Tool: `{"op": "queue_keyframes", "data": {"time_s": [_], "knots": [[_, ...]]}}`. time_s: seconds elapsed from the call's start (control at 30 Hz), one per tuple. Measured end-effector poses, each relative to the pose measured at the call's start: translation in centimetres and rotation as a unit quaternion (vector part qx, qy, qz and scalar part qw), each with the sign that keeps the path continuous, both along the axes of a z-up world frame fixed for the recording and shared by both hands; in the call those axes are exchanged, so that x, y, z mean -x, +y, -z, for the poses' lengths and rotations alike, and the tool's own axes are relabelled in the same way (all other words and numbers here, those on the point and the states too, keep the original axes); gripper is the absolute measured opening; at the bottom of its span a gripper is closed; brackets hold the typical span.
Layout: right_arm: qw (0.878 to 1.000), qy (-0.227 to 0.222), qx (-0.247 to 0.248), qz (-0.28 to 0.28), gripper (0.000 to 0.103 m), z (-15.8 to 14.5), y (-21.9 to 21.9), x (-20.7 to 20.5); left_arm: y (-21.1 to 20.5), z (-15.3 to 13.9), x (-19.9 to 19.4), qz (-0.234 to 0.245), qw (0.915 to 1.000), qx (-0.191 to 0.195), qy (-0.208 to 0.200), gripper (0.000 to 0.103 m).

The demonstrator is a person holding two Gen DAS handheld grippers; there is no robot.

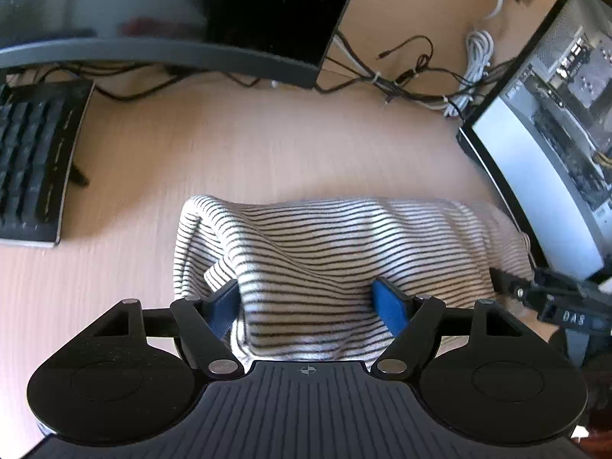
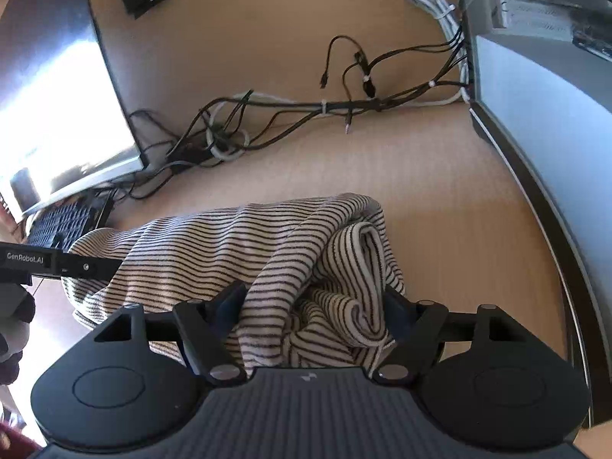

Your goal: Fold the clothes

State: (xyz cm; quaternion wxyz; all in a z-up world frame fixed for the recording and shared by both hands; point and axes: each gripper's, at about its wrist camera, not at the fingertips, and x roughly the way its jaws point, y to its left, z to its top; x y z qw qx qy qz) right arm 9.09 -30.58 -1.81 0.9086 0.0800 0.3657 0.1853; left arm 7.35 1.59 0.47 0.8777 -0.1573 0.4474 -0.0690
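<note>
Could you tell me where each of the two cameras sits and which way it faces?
Left wrist: on the left gripper, looking forward and down over the striped garment toward the keyboard and a monitor; the right gripper shows at the right edge.
Right wrist: on the right gripper, looking over the garment's bunched end toward the cables; the left gripper shows at the left.
Both share the garment, desk, cables and keyboard.

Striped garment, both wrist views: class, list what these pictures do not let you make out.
- Striped garment, left wrist view: its near edge is hidden behind the left gripper.
- Right wrist view: the bunched cloth fills the right gripper, so its type and fold count are unclear.
- Keyboard: cut off by the left frame edge.
- Monitor: screen content blurred.
</note>
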Motion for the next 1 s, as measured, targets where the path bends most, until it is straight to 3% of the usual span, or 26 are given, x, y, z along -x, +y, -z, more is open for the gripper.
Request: {"op": "queue_keyframes", "data": {"time_s": [0.3,0.5,0.6,0.7,0.8,0.83,0.93,1.0], "knots": [[1.0,-0.015,0.018,0.003,0.075,0.1,-0.9,-1.1,-1.3,0.2,-2.2,0.019,0.9995,-0.011,-0.021,0.076],[1.0,-0.014,0.02,0.008,0.075,0.3,-0.9,-1.0,-0.5,-1.1,-0.2,0.013,0.9994,-0.021,-0.026,0.073],[1.0,-0.015,0.026,0.005,0.076,0.2,-0.7,-1.1,-0.6,-4.0,1.0,0.008,0.9967,-0.044,-0.067,0.074],[0.999,-0.016,0.031,0.003,0.076,0.1,-0.6,-1.0,-1.2,-7.1,1.5,0.021,0.9923,-0.032,-0.118,0.081],[0.999,-0.018,0.034,0.003,0.076,0.1,-0.5,-0.6,-3.1,-7.7,0.7,0.06,0.9883,-0.024,-0.138,0.09],[0.999,-0.018,0.035,0.003,0.076,0.1,-0.6,-0.4,-3.7,-7.2,0.2,0.071,0.9883,-0.028,-0.132,0.09],[0.999,-0.02,0.039,0.002,0.078,0.0,-0.7,0.0,-4.6,-3.1,-0.9,0.078,0.994,-0.044,-0.063,0.088],[0.999,-0.022,0.047,-0.003,0.078,-0.6,-0.5,-0.1,-4.7,-1.2,-0.4,0.084,0.9925,-0.065,-0.06,0.088]]}}
